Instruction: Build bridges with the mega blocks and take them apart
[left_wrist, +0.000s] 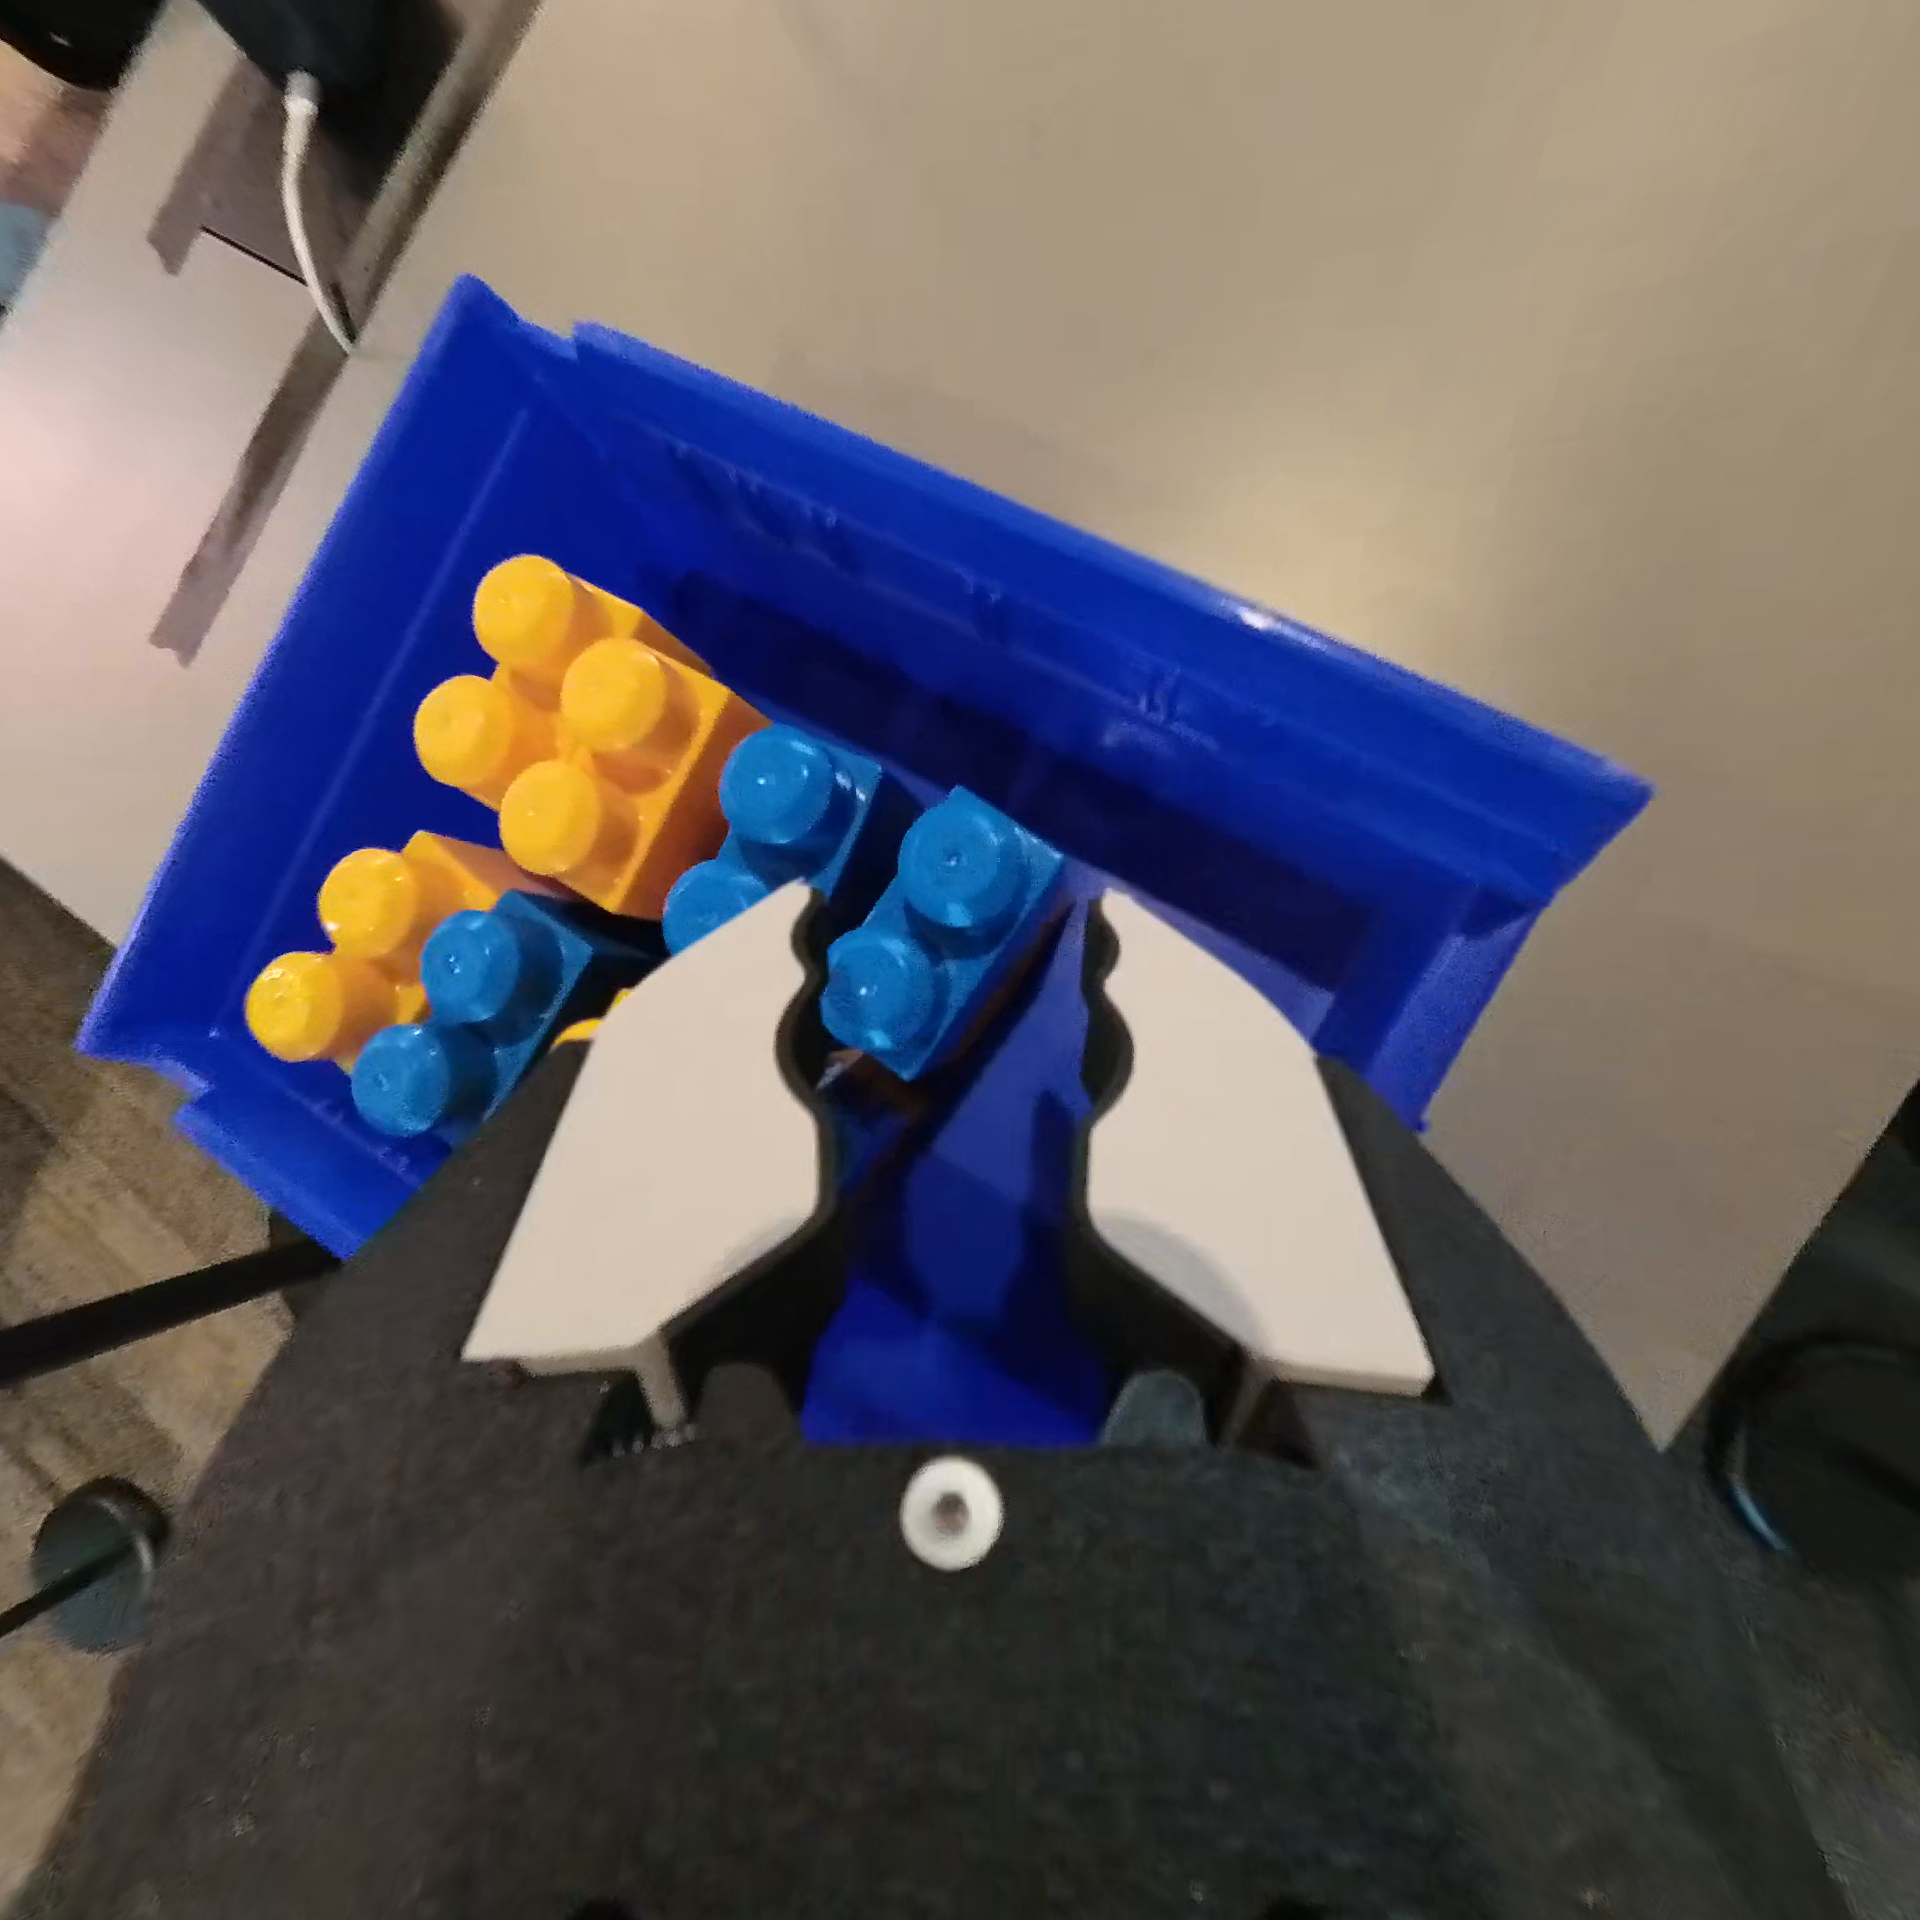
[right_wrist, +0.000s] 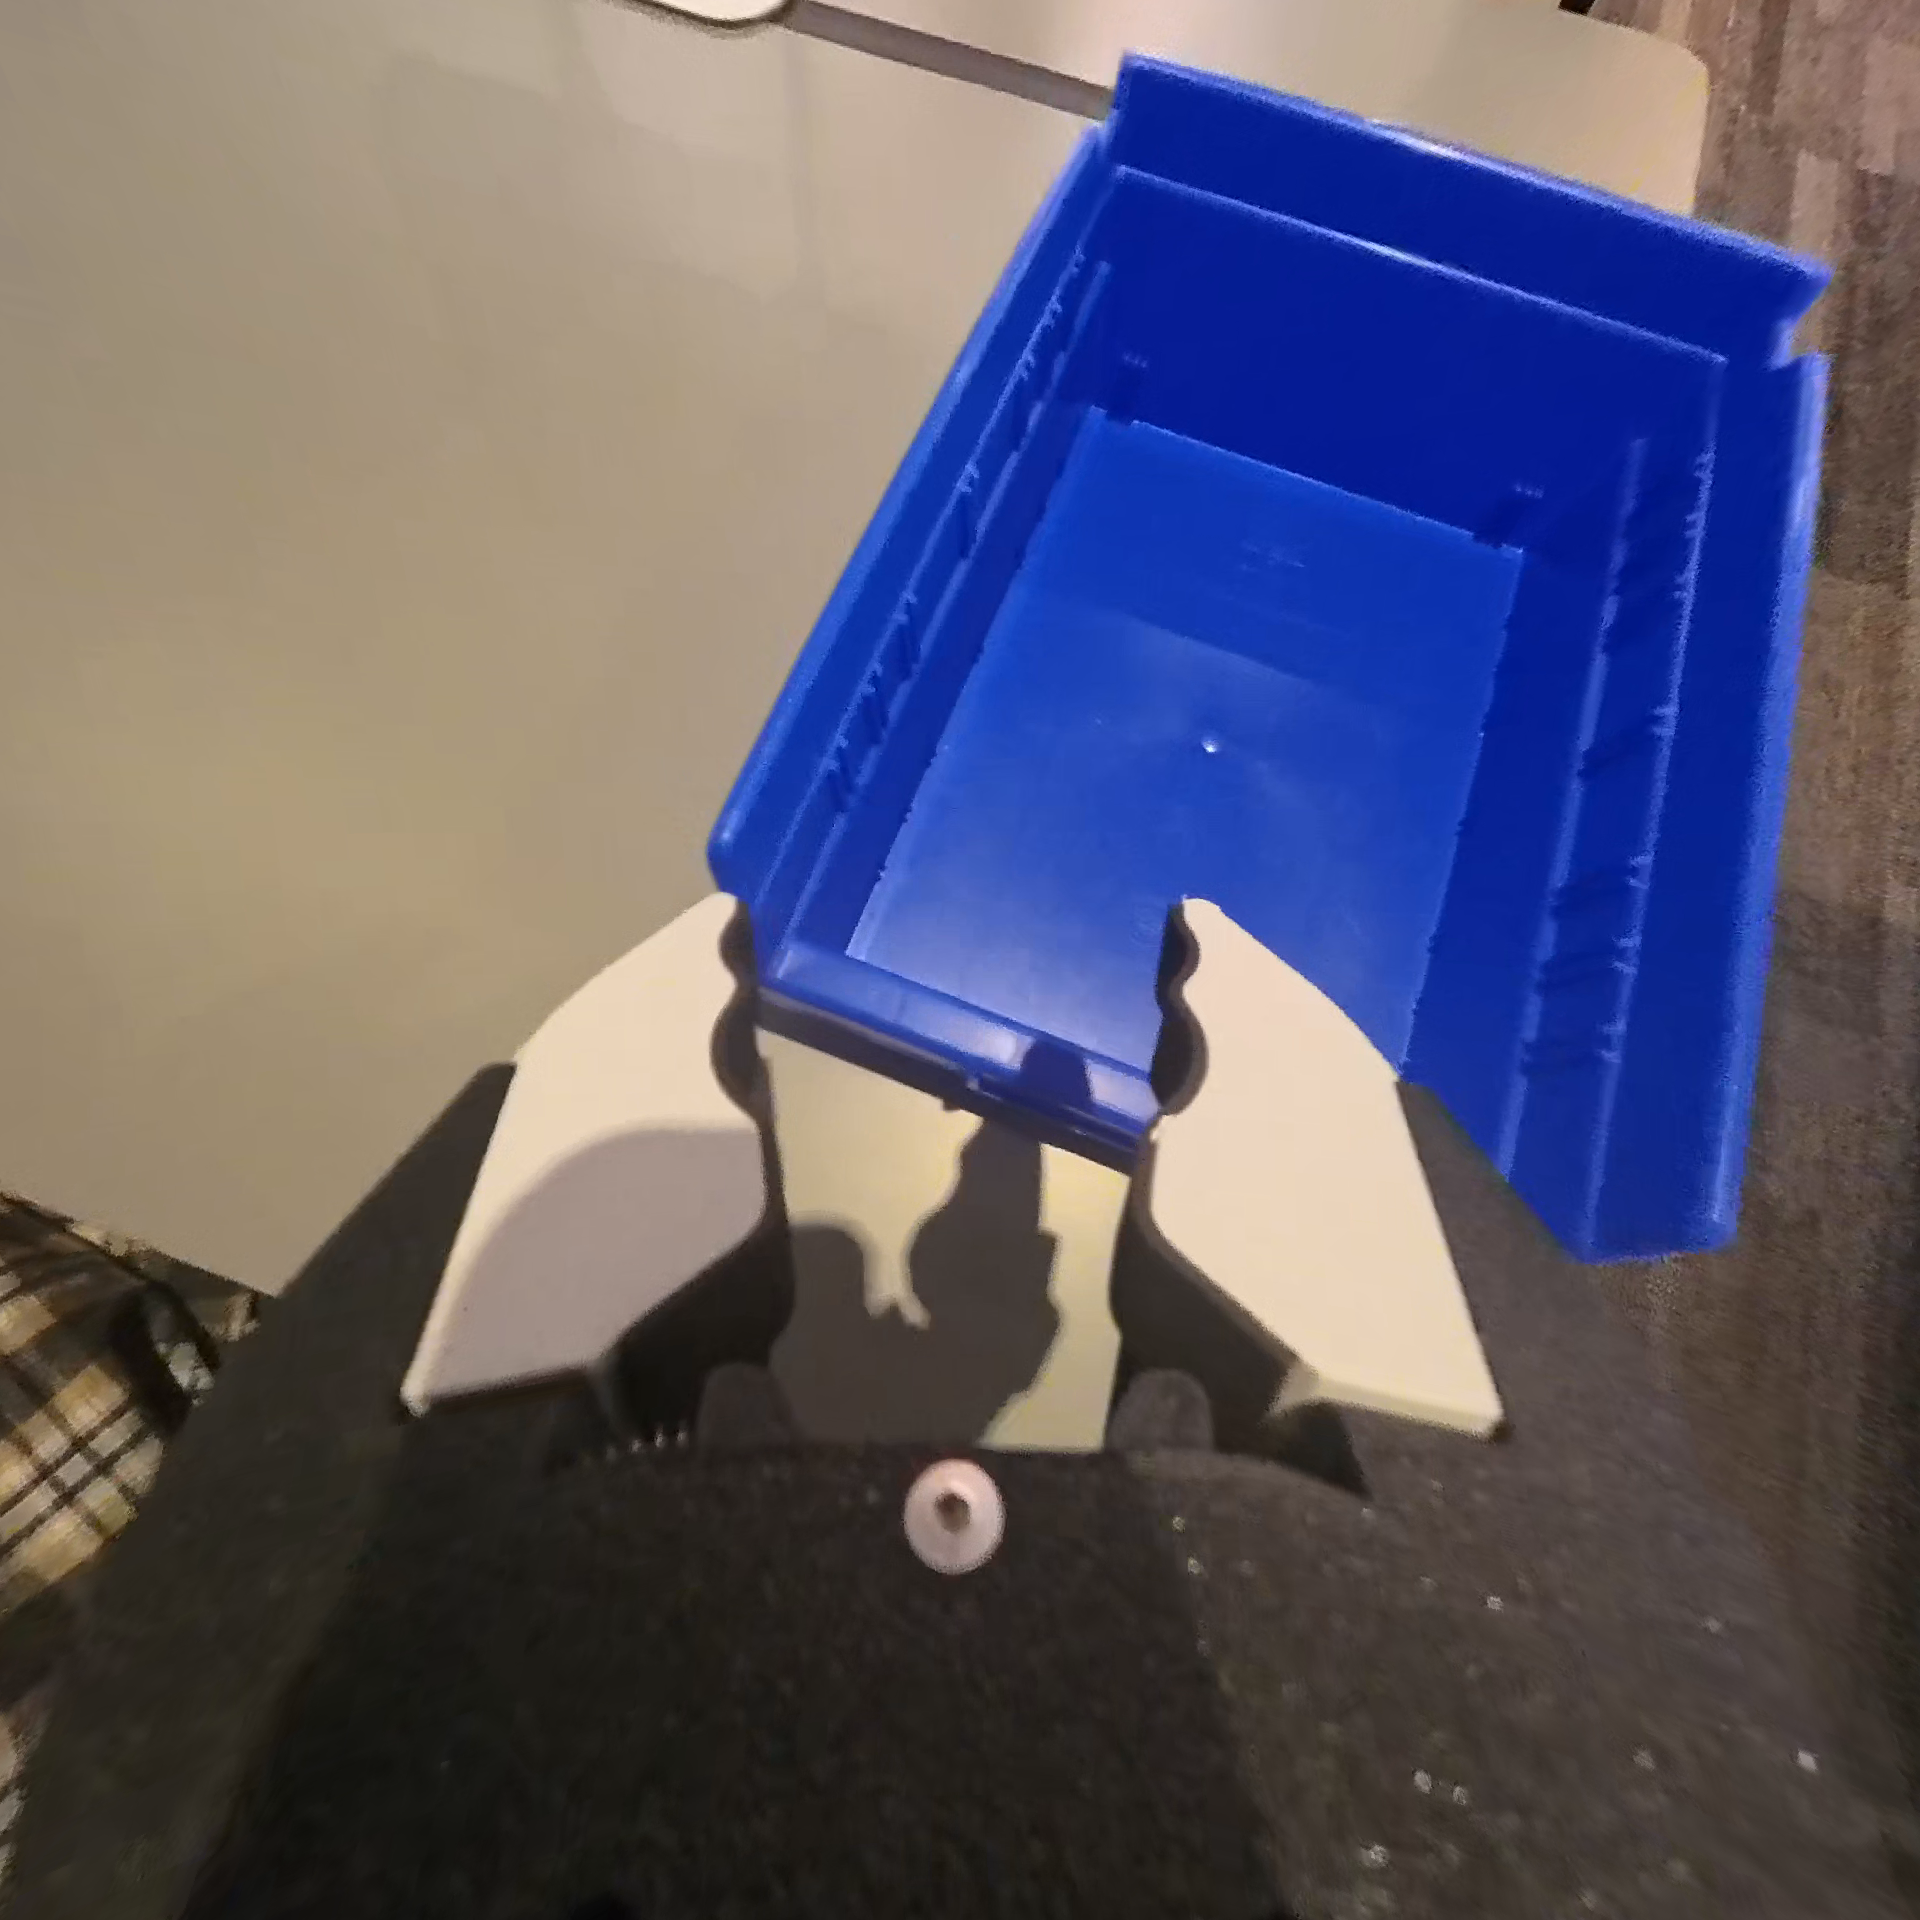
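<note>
Blue block (left_wrist: 940, 940) tilted, studs toward camera.

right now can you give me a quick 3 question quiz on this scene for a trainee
1. True or false: the blue bin in the right wrist view holds blocks.
2. Which block colours lie in the bin in the left wrist view? A) red, green B) yellow, blue C) white, black
3. Fill in: the left gripper is ____ over a blue block.

Key: 1 false; 2 B; 3 open
</note>
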